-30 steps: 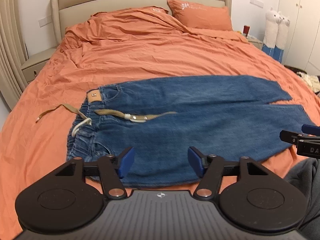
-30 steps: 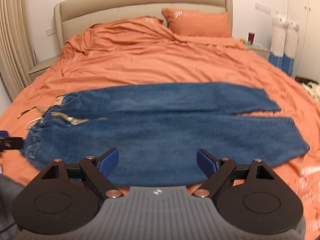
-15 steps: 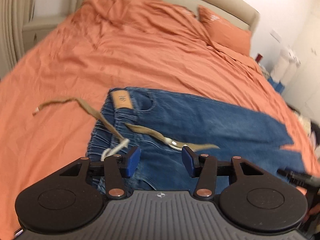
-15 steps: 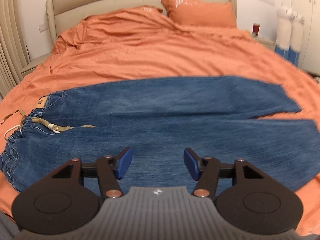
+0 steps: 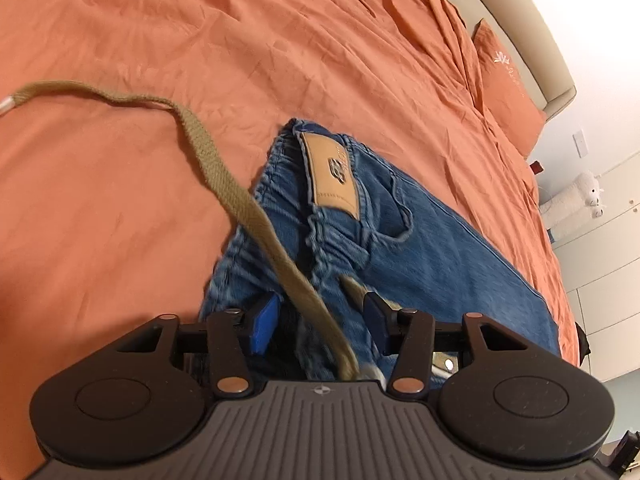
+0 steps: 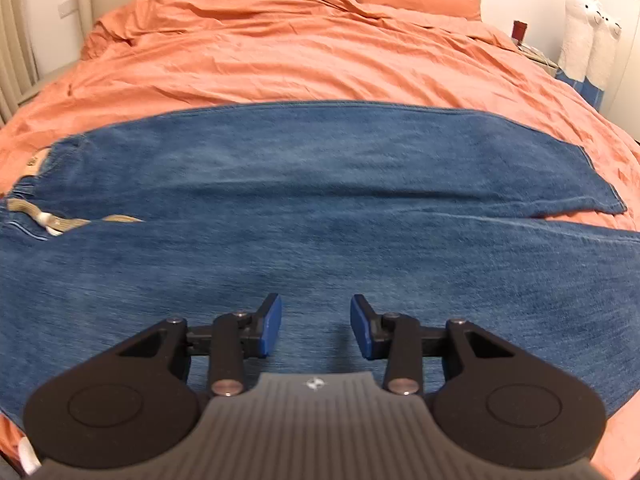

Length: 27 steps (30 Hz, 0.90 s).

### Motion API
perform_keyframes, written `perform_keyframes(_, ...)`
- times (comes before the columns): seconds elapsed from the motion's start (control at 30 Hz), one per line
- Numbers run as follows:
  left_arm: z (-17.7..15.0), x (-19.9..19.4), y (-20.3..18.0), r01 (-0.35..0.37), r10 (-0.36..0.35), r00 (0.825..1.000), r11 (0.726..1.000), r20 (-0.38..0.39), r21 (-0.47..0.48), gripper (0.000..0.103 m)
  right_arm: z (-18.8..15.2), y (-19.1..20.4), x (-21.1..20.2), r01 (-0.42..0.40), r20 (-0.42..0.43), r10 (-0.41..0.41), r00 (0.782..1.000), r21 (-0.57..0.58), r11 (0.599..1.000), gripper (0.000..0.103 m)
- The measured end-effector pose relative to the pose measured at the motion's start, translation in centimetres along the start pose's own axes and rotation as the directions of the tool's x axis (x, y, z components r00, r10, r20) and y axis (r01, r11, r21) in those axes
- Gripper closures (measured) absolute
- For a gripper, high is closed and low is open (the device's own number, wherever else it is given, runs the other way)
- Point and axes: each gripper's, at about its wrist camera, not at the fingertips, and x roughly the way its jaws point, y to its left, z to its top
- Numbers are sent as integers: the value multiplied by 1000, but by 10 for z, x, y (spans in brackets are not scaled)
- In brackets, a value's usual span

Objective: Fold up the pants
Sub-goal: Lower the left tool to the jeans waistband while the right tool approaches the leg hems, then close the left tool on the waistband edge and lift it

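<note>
Pants (image 6: 320,208) flat under right hand-held gripper (image 6: 316,330), jaws closing, w/ denim between.

I see blue denim pants (image 6: 320,208) spread flat across the bed, legs side by side, tan drawstring (image 5: 224,176) trailing off the waistband.

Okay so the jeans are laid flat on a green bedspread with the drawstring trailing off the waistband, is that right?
Not quite: the bedspread is orange, not green, as the right wrist view shows. The jeans do lie flat on it, and the drawstring trails off the waistband.
</note>
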Motion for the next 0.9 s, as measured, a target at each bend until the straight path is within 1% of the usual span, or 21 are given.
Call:
perform_keyframes(0.07,3,5,4,42,-42,999,999,2,-8,46,-1,-4,3,18,-6,-18,1000,1,1000,67)
perform_keyframes(0.13,4,12,4,114,-114,993,993,-30,-14,59,-1,-8,6,36,-13,-36,999,-2,999,67)
perform_keyframes(0.17,3,15,-1,126,-126,991,992,-36,12,59,-1,-10,8,44,-17,-44,999,-2,999,67)
perform_keyframes(0.23,0,13,-9,111,-110,994,990,-21,83,62,-2,-14,10,59,-26,-59,998,2,998,67)
perform_keyframes(0.27,0,13,-10,104,-102,995,991,-20,87,65,-2,-17,11,64,-29,-64,998,5,998,67)
perform_keyframes(0.33,3,16,-3,56,-54,998,998,-37,42,88,-1,-20,10,70,-24,-70,997,9,997,67)
perform_keyframes(0.37,4,15,-4,34,-33,999,998,-26,46,97,-1,-21,9,73,-20,-73,997,7,997,67)
perform_keyframes(0.43,-1,2,-20,-6,2,999,993,36,114,99,-2,-23,8,80,-14,-80,997,0,997,67)
perform_keyframes(0.47,-6,-9,-36,-44,29,995,985,93,165,100,-2,-25,7,89,-15,-89,996,-4,996,67)
perform_keyframes(0.5,-10,-20,-52,-89,58,987,974,149,207,101,-2,-28,7,101,-17,-101,995,-5,995,67)
perform_keyframes(0.53,-14,-36,-71,-136,82,974,958,213,251,101,-3,-31,5,113,-18,-113,993,-5,994,67)
perform_keyframes(0.6,-20,-58,-99,-215,119,946,925,300,312,101,-3,-39,0,131,-10,-131,991,-2,991,67)
perform_keyframes(0.63,-23,-66,-113,-273,151,930,895,335,353,101,-2,-44,-3,143,-5,-143,990,-1,990,67)
perform_keyframes(0.67,-25,-66,-122,-325,190,917,864,350,383,101,-1,-50,-6,154,2,-155,988,2,988,67)
perform_keyframes(0.7,-26,-59,-127,-387,250,904,825,347,411,101,0,-56,-9,164,5,-164,986,9,986,67)
perform_keyframes(0.73,-27,-49,-126,-432,307,891,799,333,418,101,1,-63,-12,169,8,-170,985,20,985,67)
perform_keyframes(0.77,-27,-36,-120,-466,355,880,780,316,418,100,3,-69,-16,177,12,-177,984,33,984,67)
perform_keyframes(0.83,-27,-13,-102,-489,401,871,764,283,420,100,6,-82,-25,202,23,-203,979,51,978,67)
perform_keyframes(0.87,-28,-1,-93,-496,423,868,761,261,418,100,7,-89,-30,212,30,-214,976,56,976,67)
perform_keyframes(0.9,-26,8,-86,-497,441,868,769,228,402,100,8,-95,-36,218,37,-221,975,60,974,67)
